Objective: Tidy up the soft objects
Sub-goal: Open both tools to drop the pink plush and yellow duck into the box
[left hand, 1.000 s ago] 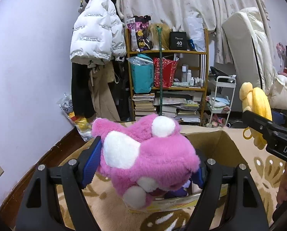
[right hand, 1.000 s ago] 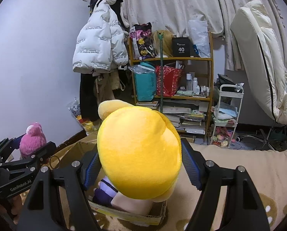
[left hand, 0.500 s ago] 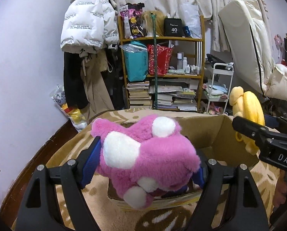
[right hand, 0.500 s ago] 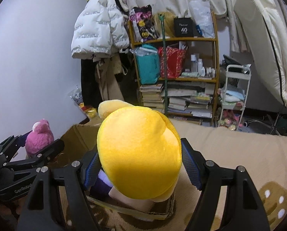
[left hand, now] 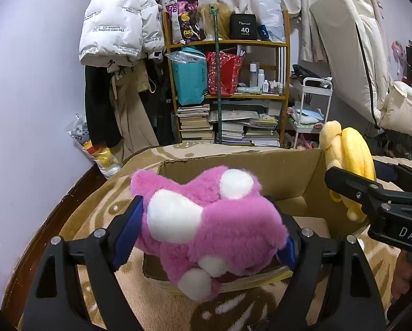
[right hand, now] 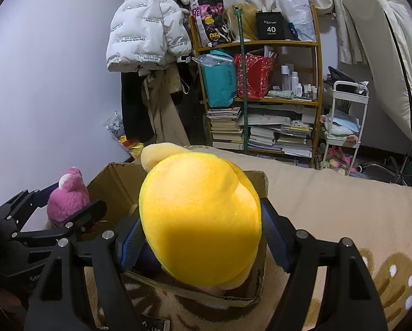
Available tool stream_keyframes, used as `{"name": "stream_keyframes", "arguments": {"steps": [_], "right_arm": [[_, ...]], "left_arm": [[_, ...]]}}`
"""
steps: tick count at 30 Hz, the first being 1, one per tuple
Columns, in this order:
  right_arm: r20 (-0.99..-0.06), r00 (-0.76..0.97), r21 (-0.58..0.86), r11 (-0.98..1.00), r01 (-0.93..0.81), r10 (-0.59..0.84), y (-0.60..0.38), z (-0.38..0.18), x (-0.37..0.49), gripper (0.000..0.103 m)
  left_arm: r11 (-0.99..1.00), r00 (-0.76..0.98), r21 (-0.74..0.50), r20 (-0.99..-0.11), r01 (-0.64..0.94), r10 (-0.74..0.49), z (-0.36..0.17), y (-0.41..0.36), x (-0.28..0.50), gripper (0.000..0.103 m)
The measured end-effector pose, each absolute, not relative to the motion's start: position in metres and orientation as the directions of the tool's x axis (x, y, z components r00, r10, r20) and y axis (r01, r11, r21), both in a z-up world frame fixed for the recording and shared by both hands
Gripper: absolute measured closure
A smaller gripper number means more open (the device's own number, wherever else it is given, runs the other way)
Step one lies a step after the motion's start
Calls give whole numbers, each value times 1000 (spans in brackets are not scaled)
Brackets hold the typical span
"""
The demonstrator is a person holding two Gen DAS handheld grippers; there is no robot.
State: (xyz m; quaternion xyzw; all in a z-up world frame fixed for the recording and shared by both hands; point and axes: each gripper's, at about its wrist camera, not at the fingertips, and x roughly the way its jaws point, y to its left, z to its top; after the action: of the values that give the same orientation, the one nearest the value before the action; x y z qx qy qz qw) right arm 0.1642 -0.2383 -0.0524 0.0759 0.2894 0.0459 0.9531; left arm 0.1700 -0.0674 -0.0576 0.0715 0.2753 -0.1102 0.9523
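Lower now — pink plush between jaws

The pink plush toy has long, fluffy pile with white fleecy patches. The yellow plush toy has short, smooth, velvety pile. The cardboard box is matt brown corrugated paperboard with rough edges. The left gripper and right gripper are matt black plastic with ribbed blue pads and bright metal screws.

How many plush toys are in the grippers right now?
2. The pink plush is clamped in the left gripper and the yellow plush in the right gripper, both over the cardboard box. More may lie hidden inside.
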Motion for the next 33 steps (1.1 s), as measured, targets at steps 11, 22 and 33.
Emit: {"name": "stream_keyframes", "arguments": {"steps": [11,22,33], "right_arm": [[-552,816,221,974,-52,169,-241,-58,165,19],[-552,806,271,960,-70,214,-245,-58,164,15],[-527,820,277,957,-85,225,-242,-43,151,2]], "left_arm": [[959,811,44,-545,279,-211,-57,-68,169,17],[967,804,32,-563,252,-191,-58,-60,169,8],[978,785,31,-601,208,-149,-53,-43,153,6]]}}
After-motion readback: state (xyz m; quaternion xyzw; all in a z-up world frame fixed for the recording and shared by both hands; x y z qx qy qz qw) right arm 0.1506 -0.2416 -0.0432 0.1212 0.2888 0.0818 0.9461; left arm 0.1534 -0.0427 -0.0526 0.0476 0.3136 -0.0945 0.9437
